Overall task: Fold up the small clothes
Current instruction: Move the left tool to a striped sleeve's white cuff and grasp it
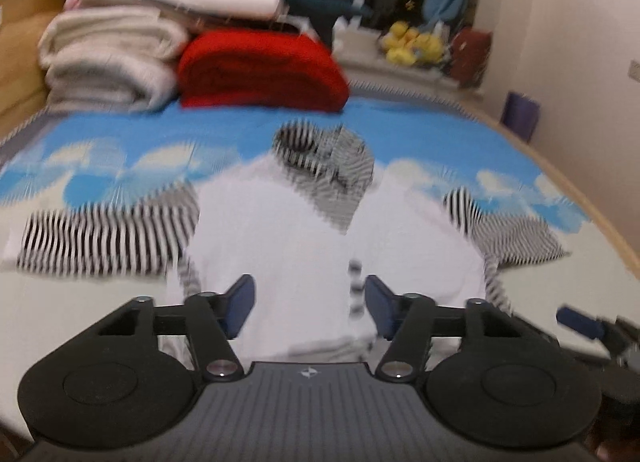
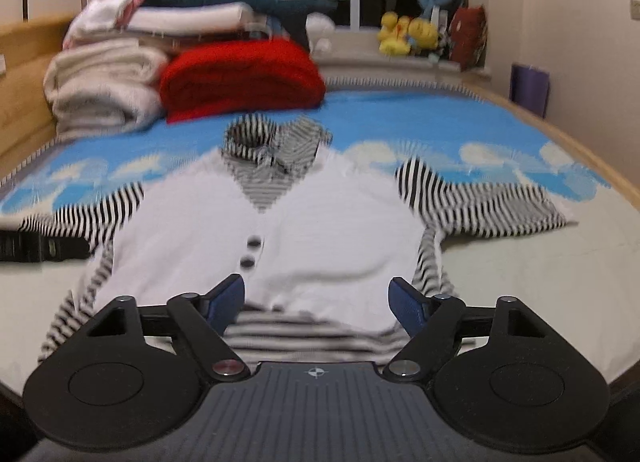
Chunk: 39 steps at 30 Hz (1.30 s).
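A small white top [image 2: 320,230] with black-and-white striped sleeves, collar and hem lies face up, spread flat on a bed [image 2: 520,302] with a sky-and-cloud sheet. It looks light, soft and floppy, likely to sag; the hem corners or shoulders seem the best places to pinch. No readable writing or brand shows. The left tool [image 1: 310,308] and right tool [image 2: 316,302] hover over the hem, both spread, pinching nothing. Folded blankets [image 2: 240,74] sit beyond.
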Tool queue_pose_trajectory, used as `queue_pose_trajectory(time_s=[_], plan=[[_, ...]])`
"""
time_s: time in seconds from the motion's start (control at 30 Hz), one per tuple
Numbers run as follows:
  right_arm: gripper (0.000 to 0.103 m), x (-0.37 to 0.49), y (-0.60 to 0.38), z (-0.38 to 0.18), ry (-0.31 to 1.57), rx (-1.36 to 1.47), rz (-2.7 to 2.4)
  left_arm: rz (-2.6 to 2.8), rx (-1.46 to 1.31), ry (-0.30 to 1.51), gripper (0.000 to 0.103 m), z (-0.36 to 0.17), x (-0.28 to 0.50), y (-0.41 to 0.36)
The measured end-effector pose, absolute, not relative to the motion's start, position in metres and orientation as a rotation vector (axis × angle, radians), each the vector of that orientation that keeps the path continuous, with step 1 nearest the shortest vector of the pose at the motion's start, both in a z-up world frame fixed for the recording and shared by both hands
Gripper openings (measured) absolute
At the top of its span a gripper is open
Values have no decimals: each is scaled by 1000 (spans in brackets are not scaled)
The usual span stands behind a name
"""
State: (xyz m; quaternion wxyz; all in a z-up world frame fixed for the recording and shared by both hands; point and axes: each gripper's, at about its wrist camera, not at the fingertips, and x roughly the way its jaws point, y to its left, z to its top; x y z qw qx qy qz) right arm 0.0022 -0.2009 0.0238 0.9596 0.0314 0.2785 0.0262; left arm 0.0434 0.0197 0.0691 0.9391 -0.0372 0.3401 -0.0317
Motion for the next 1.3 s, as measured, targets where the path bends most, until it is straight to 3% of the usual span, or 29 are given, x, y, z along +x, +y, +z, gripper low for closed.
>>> queue_pose_trajectory(time_s=[0.07,0.13,0.4,0.7,0.83,1.0,1.3], plan=[[69,0,-207,31,508,84,49,-91,-45,626,50,87,61,26],[67,-2,-212,39,448,95,50,-104,-29,583,48,101,78,36],[67,22,-219,91,440,56,129,-24,-51,606,48,98,155,116],[75,149,-185,155,349,100,209,224,-357,723,48,55,194,258],[77,198,-172,132,362,102,229,384,-515,747,48,37,193,327],[75,230,-162,79,555,143,294,526,-573,831,48,1,195,380],[75,260,-160,70,604,85,294,712,-709,940,50,-50,191,448]])
